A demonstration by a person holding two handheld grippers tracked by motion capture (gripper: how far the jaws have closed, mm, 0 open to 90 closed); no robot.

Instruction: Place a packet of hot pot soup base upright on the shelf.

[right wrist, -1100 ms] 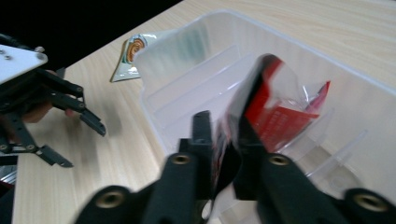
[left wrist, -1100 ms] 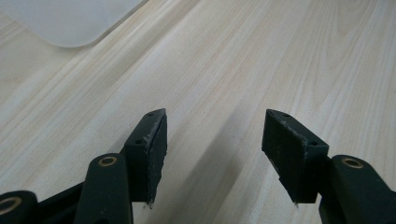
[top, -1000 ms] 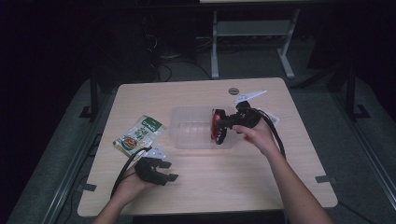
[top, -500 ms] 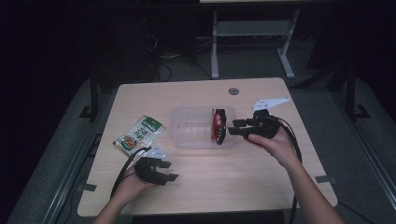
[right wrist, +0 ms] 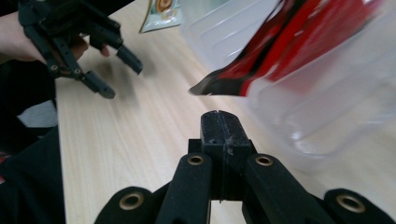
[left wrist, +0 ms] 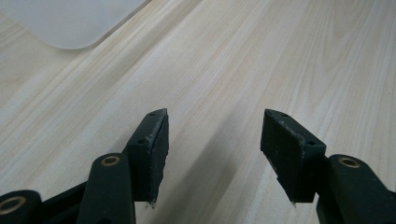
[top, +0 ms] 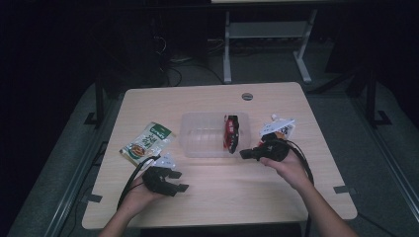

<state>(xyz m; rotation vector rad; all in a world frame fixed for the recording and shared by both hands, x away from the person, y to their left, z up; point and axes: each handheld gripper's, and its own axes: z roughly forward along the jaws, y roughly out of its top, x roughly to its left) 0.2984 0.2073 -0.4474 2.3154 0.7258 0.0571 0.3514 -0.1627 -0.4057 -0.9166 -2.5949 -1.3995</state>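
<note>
High view: we see the red packet standing on edge at the right end of the clear tub, a green packet left of it and a white pouch right. Our right gripper has just clamped shut on nothing beside the tub. Our left gripper rests with jaws apart over bare table.

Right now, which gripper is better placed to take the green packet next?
Left. The left gripper rests open near the green packet; the right gripper is shut beyond the clear tub.
</note>
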